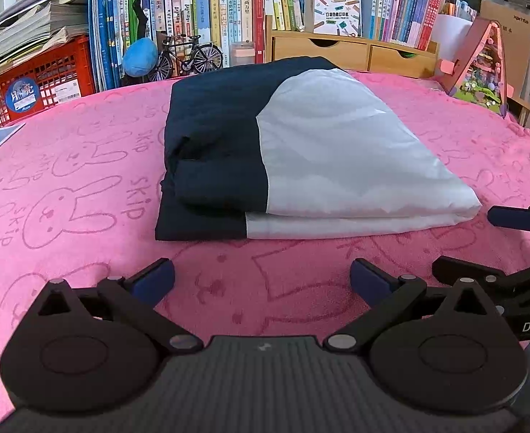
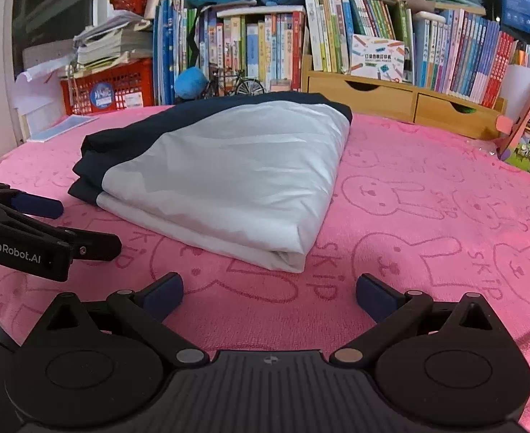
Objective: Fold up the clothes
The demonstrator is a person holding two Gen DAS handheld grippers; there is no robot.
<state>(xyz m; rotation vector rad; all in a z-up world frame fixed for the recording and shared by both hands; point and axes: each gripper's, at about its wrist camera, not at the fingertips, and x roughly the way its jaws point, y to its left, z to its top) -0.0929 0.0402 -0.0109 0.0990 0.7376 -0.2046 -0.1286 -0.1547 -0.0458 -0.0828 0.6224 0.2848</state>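
Garment: one folded piece of clothing (image 1: 301,151), navy and white, lying flat in a tidy rectangle on the middle of the counter; navy part to the left and far side, white part to the right and near side.
Layers: two stacked thicknesses show at the near folded edge in the left wrist view.
Cover: one pink towel (image 1: 84,187) with rabbit outlines and the word "SKIP" spreads over the whole counter under the garment.
Left tongs (image 1: 263,278): one pair, spread wide, holding nothing, hovering over bare towel just near of the garment's near edge, apart from it.
Right tongs (image 2: 270,290): one pair, also spread wide and empty, near the garment's near right corner, not touching it.
Both together: each pair shows in the other's view, the left tongs at the left edge of the right wrist view, side by side along the near side of the counter.
Far side: rows of upright books (image 2: 265,50), too many to count; one red crate (image 2: 109,86) stacked with papers at far left; one model bicycle (image 1: 185,57); one small blue plush ball (image 1: 140,56); one wooden unit with two drawers (image 2: 402,99).
Far right: one pink triangular toy house (image 1: 481,68).
In the way: nothing lies between either pair of tongs and the garment.
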